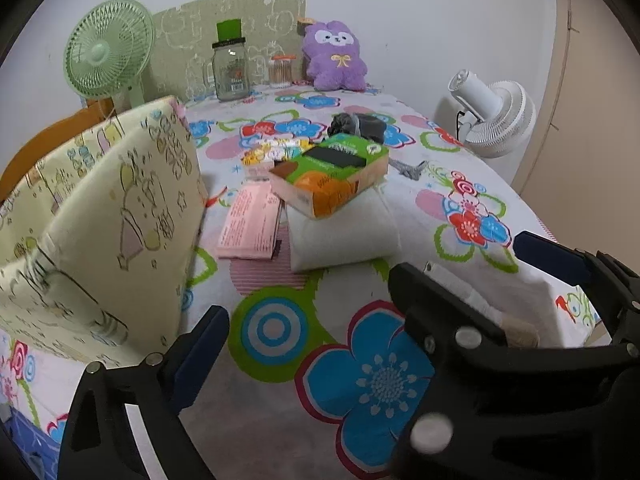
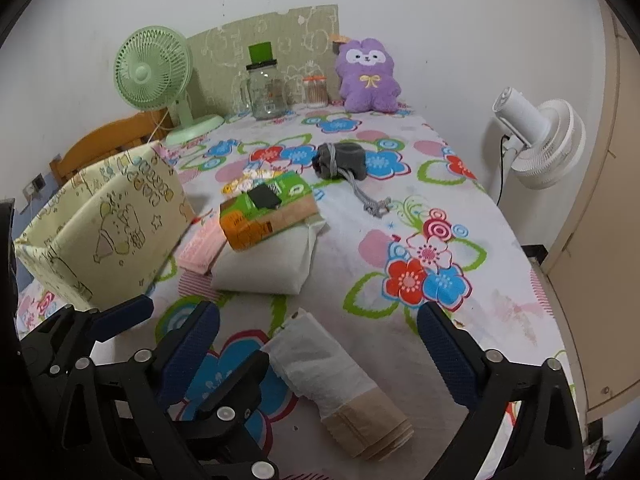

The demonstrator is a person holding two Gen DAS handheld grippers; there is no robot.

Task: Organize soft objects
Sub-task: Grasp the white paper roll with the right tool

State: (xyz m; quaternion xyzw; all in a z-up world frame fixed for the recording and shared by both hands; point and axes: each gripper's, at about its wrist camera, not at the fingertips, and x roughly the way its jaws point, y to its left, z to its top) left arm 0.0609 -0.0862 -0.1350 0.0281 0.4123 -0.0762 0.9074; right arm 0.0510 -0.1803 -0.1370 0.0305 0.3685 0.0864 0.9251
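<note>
A rolled white and beige cloth [image 2: 340, 380] lies on the floral bedsheet between the open fingers of my right gripper [image 2: 320, 344]. A purple plush toy [image 2: 367, 78] sits at the far end by the wall; it also shows in the left wrist view [image 1: 335, 58]. A grey drawstring pouch [image 2: 340, 162] lies mid-bed. A folded white cloth [image 2: 264, 268] carries a green and orange tissue box [image 2: 268, 210]. A yellow fabric storage box [image 1: 100, 232] stands at the left. My left gripper [image 1: 372, 292] is open and empty above the sheet; the right gripper's black arm crosses its view.
A green fan [image 2: 154, 70], a glass jar [image 2: 266, 90] and a cotton-swab holder [image 2: 314, 90] stand along the far wall. A white fan [image 2: 540, 140] stands off the bed's right side. A pink packet [image 1: 248, 224] lies beside the folded cloth.
</note>
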